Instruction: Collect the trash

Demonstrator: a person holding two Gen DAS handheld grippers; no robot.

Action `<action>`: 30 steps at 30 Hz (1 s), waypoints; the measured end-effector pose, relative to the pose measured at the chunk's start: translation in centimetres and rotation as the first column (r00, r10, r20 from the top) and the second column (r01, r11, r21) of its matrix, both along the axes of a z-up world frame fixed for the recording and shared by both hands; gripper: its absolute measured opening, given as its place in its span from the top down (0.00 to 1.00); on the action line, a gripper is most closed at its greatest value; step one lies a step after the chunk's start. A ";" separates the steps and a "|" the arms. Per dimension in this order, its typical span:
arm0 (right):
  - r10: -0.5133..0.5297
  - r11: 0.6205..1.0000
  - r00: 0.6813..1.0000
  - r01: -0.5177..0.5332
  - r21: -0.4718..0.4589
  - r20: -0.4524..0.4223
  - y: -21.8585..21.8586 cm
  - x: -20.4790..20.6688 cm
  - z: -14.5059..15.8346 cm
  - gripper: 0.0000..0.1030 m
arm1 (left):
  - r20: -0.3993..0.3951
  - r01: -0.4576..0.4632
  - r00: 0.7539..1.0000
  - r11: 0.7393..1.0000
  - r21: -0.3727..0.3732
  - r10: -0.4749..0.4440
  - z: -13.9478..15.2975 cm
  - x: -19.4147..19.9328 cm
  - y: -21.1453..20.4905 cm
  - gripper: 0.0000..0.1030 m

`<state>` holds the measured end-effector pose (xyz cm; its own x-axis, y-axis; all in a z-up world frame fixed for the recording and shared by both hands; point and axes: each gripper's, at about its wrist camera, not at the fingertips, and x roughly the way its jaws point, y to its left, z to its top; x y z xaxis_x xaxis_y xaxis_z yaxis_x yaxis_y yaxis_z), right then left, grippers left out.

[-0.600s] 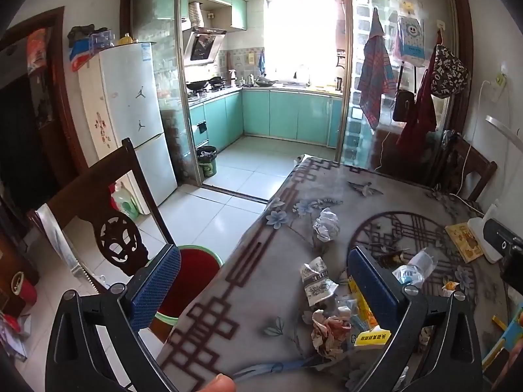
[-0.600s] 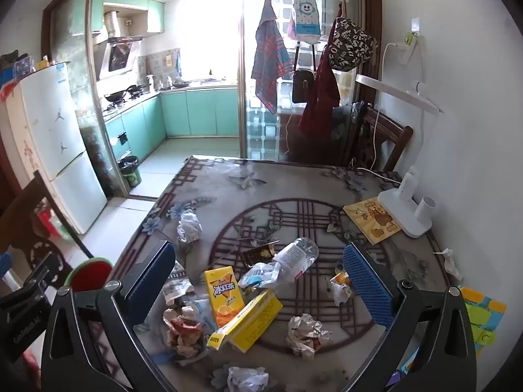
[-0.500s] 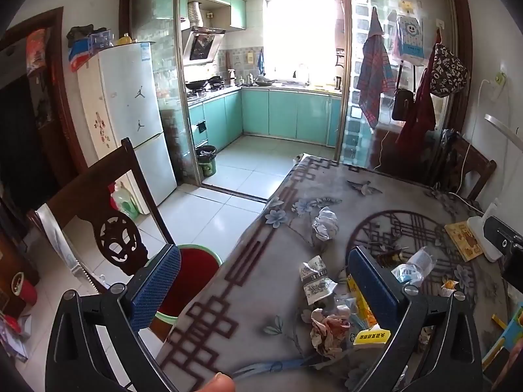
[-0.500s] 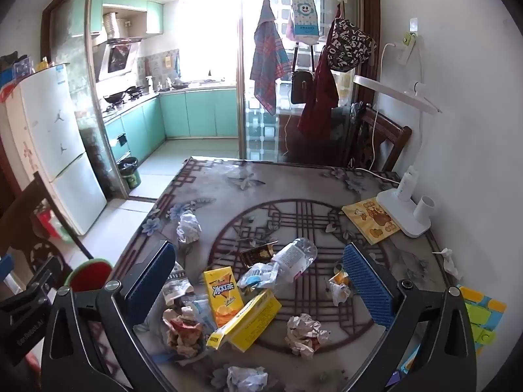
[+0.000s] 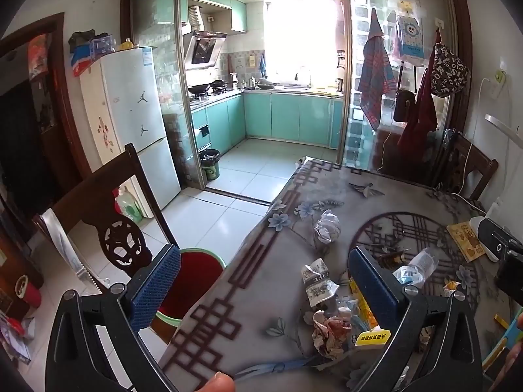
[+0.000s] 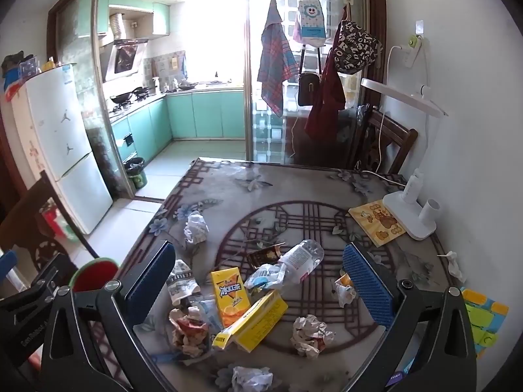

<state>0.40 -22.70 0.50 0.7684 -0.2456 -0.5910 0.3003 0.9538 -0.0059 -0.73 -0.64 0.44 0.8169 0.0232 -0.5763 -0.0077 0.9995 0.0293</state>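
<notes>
Trash litters the patterned table: a yellow juice carton, a long yellow box, a crushed clear bottle, a crumpled paper ball, a white paper wad and a reddish crumpled wrapper. My right gripper hangs open above this pile with nothing between its fingers. My left gripper is open over the table's left edge, empty; the wrapper and a folded packet lie just inside its right finger. A red bin with a green rim stands on the floor left of the table.
A dark carved chair stands beside the bin. A white desk lamp and a yellow booklet sit at the table's right side. Another chair is at the far end. A fridge stands left; the kitchen lies beyond.
</notes>
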 end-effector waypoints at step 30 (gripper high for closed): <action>0.029 0.999 0.998 -0.029 -0.014 0.048 0.9 -1.4 2.1 0.00 | 0.063 0.024 0.998 1.000 0.006 -0.024 3.7 -2.4 -0.4 0.00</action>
<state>-0.96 -21.76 2.55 0.8027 -0.2306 -0.5500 0.2727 0.9621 -0.0053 -3.17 -1.08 4.18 0.8522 0.0063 -0.5232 0.0139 0.9993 0.0347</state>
